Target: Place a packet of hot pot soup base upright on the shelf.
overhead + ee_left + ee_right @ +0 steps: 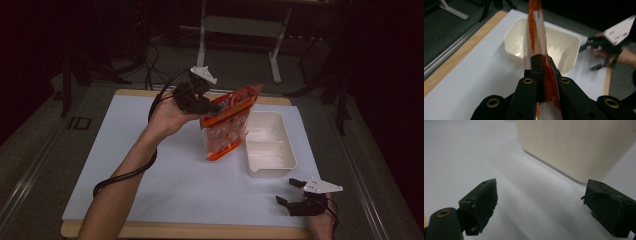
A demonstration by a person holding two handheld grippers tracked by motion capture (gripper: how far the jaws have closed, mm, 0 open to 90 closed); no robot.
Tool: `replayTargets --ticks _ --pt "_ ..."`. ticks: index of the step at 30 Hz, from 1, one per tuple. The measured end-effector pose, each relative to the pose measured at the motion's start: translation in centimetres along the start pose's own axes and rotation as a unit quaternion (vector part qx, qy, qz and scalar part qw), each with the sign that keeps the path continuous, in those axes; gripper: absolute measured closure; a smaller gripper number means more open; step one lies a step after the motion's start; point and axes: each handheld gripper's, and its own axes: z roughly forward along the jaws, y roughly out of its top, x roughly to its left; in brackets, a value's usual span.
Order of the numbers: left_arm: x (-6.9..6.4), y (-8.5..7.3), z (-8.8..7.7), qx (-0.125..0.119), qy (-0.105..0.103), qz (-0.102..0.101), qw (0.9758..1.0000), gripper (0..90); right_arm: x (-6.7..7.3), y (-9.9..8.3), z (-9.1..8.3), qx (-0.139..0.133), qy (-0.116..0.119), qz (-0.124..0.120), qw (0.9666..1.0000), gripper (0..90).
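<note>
A: Nearest the camera, at the bottom of the high view, is the person's left forearm [117,187], with a black cable looped around it. It runs up to the left gripper [210,106], held above the far half of the bench [150,200].

B: And its jaws?

A: Pressed together on the upper part of an orange and clear snack bag [227,125]. In the left gripper view the bag [537,32] runs edge-on straight up from between the black jaws, pinched flat there.

B: Where does the bag sit over the bench?

A: It hangs tilted, its top corner pointing up and to the right, its lower end down near the white sheet [165,165] that covers the bench. I cannot tell whether that end touches the sheet. It is just to the left of a white tray [280,165], close against the tray's left wall.

B: What about the tray itself?

A: It is rectangular, with a low ridge that splits it into two compartments. It rests on the right part of the sheet. In the left gripper view the tray [514,42] lies behind the bag.

B: The other gripper?

A: The right gripper [290,192] sits low at the near right corner of the bench, a grey plate on top of it. Its jaws stand wide apart with nothing between them. In the right gripper view they frame bare white sheet [474,152], and the tray's outer wall [579,145] is just ahead of them
</note>
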Motion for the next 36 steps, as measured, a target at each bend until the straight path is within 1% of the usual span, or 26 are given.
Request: replayTargets --ticks 1,3,4,5,8,11,12,14,18,19,21,22,23,24,25,30,31,32,33,34,35,36 --pt "0.0 0.2 -0.1 0.0 0.001 0.006 1.0 90.0 0.0 0.0 0.0 0.0 0.0 0.0 1.0 11.5" --pt "-0.2 0.4 -0.1 -0.001 0.0 0.007 1.0 90.0 0.0 0.0 0.0 0.0 0.0 0.0 1.0 11.6" --pt "-0.4 0.9 -0.1 -0.001 0.001 0.015 0.9999 90.0 0.0 0.0 0.0 0.0 0.0 0.0 1.0 11.6" --pt "-0.5 1.1 -0.1 -0.001 0.001 0.016 0.9999 90.0 0.0 0.0 0.0 -0.001 0.001 0.0 1.0 11.5" --pt "-0.9 1.8 -0.1 -0.005 -0.003 0.016 0.9999 90.0 0.0 0.0 0.0 -0.001 0.0 0.0 1.0 11.5" --pt "-1.2 2.3 0.0 -0.014 -0.013 0.012 0.9997 90.0 0.0 0.0 0.0 0.0 0.001 0.001 1.0 11.6" --pt "-1.4 2.5 0.1 -0.016 -0.012 0.016 0.9997 90.0 0.0 0.0 0.0 0.0 0.001 0.0 1.0 11.6" --pt "-1.6 2.9 0.4 -0.024 -0.025 0.017 0.9993 90.0 0.0 0.0 0.0 0.0 0.001 0.0 1.0 11.6" --pt "-2.0 3.4 0.8 -0.026 -0.029 0.017 0.9991 90.0 0.0 0.0 0.0 0.001 0.0 -0.001 1.0 11.5" --pt "-2.4 4.0 1.4 -0.027 -0.033 0.017 0.999 90.0 0.0 0.0 0.0 0.001 0.001 -0.001 1.0 11.6" --pt "-2.6 4.2 1.6 -0.026 -0.035 0.017 0.9989 90.0 0.0 0.0 0.0 0.0 0.001 -0.001 1.0 11.6" --pt "-2.9 4.7 2.2 -0.025 -0.036 0.02 0.9988 90.0 0.0 0.0 0.0 0.0 0.0 0.0 1.0 11.6" --pt "-2.9 4.7 2.2 -0.025 -0.036 0.02 0.9988 90.0 0.0 0.0 0.0 0.0 0.0 0.0 1.0 11.6" --pt "-3.2 5.1 2.7 -0.025 -0.039 0.019 0.9988 90.0 0.0 0.0 0.0 0.0 0.001 0.0 1.0 11.6" --pt "-3.2 5.1 2.7 -0.025 -0.039 0.019 0.9988 90.0 0.0 0.0 0.0 0.0 0.001 0.0 1.0 11.6" --pt "-3.9 6.3 4.5 -0.027 -0.049 0.022 0.9982 90.0 0.0 0.0 0.0 0.0 0.001 0.0 1.0 11.6" --pt "-3.9 6.3 4.5 -0.027 -0.049 0.022 0.9982 90.0 0.0 0.0 0.0 0.0 0.001 0.0 1.0 11.6" --pt "-4.1 6.6 5.1 -0.022 -0.052 0.023 0.9981 90.0 0.0 0.0 0.0 -0.001 0.001 0.0 1.0 11.6" --pt "-4.1 6.6 5.1 -0.022 -0.052 0.023 0.9981 90.0 0.0 0.0 0.0 -0.001 0.001 0.0 1.0 11.6" --pt "-4.2 7.0 5.7 -0.013 -0.054 0.023 0.9982 90.0 0.0 0.0 0.0 -0.001 0.002 0.0 1.0 11.6" --pt "-4.2 7.0 5.7 -0.013 -0.054 0.023 0.9982 90.0 0.0 0.0 0.0 -0.001 0.002 0.0 1.0 11.6" --pt "-4.3 7.3 6.2 -0.011 -0.054 0.022 0.9982 90.0 0.0 0.0 0.0 -0.001 0.002 0.001 1.0 11.6"
